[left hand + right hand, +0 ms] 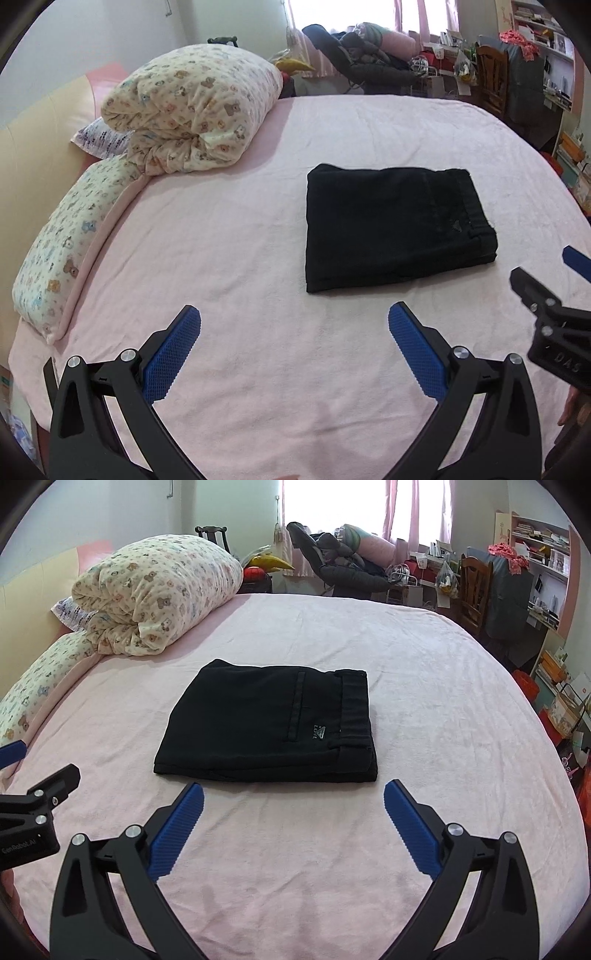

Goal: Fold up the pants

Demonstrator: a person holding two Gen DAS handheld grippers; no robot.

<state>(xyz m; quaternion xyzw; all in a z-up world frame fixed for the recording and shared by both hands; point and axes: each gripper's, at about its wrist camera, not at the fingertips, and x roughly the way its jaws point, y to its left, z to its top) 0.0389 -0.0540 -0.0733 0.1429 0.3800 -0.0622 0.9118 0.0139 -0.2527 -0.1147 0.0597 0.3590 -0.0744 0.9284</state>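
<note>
Pants (269, 720) lie at the middle of the right wrist frame as a compact black rectangle, waistband at its right edge, flat on the pink bedspread (424, 686); the folding looks finished. Left gripper (294, 332) and right gripper (293, 808) hang spread wide, holding nothing, short of the bundle, probably so it stays undisturbed.

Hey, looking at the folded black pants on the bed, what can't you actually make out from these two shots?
- Pants: lower layers and leg ends, hidden under the top fold in both views.
- Logo by the pocket: too small to read in the right wrist view; barely visible in the left.
- Right gripper: cut off by the left wrist view's edge.
- Bed near edge: hidden behind both grippers' jaws.
</note>
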